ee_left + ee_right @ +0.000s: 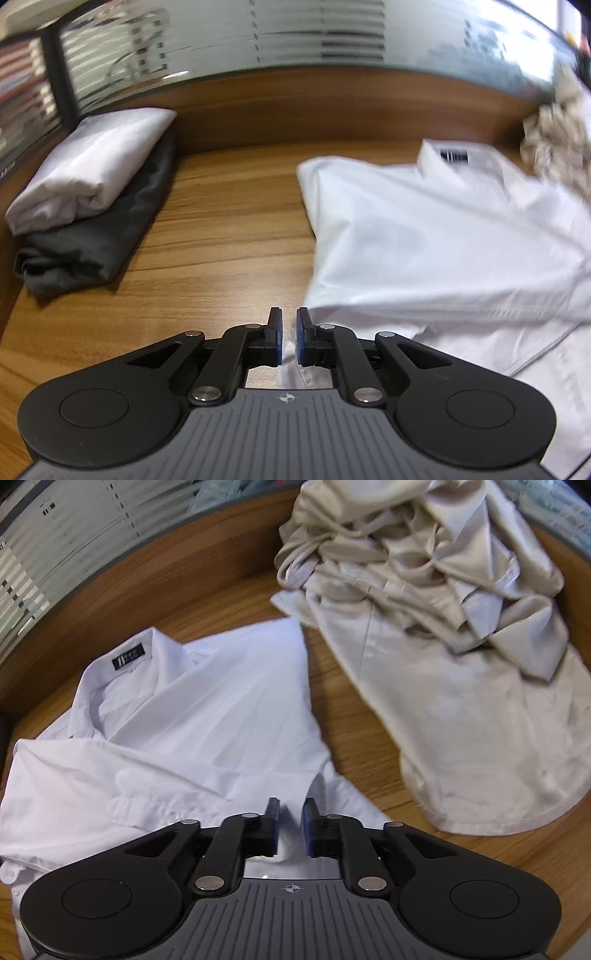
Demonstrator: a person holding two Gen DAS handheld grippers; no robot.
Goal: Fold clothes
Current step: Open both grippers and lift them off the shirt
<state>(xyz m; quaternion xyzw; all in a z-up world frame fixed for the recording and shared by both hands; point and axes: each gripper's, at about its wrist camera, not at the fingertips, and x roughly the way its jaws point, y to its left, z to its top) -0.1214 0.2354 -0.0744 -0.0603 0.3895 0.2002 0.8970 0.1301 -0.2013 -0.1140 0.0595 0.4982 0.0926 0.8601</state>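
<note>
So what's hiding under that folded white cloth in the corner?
A folded dark grey garment lies under the folded white cloth, sticking out at the front and side. Whether anything else sits between or beneath them is covered.

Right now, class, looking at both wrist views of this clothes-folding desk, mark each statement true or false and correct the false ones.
1. The white shirt lies on the wooden desk with its collar label showing. True.
2. The folded white garment sits under the dark garment. False: it sits on top.
3. The beige clothes are neatly folded. False: they lie in a crumpled heap.
4. White fabric shows between the right gripper fingers. True.
5. The left gripper stands wide open. False: nearly closed.
</note>
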